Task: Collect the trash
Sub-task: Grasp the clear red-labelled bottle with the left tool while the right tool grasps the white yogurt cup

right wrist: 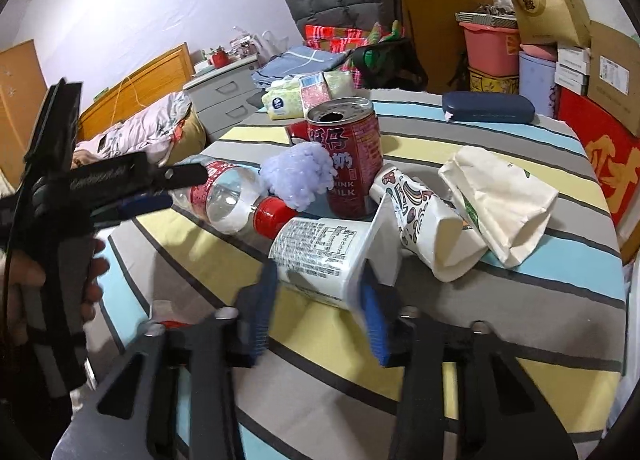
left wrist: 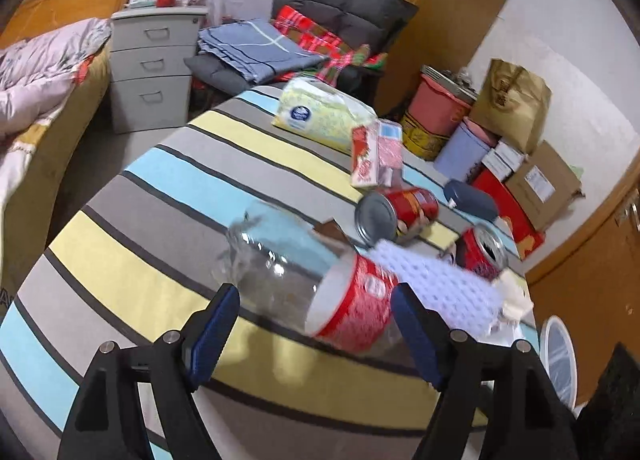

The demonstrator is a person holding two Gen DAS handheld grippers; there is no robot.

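The right gripper [right wrist: 320, 292] closes on the white plastic cup [right wrist: 320, 256] lying at the near table [right wrist: 520, 400] edge; light and crushable, it wants gentle mid-body pressure. The left gripper [left wrist: 316, 324] is open around the clear bottle [left wrist: 312, 280], not pressing.

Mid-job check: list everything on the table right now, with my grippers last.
plastic bottle: 1, clear with red label, lying at left
yogurt cup: 1, white, lying nearest
upright can: 1, red, centre
lying can: 1, red, behind it
foam net: 1, lilac, against upright can
paper cup: 1, patterned white, lying beside can
paper bag: 1, white, right of cup
glasses case: 1, dark blue, far edge
tissue pack: 1, yellow, far corner
carton: 1, red-pink, by tissues
left gripper: 1, open
right gripper: 1, shut on yogurt cup
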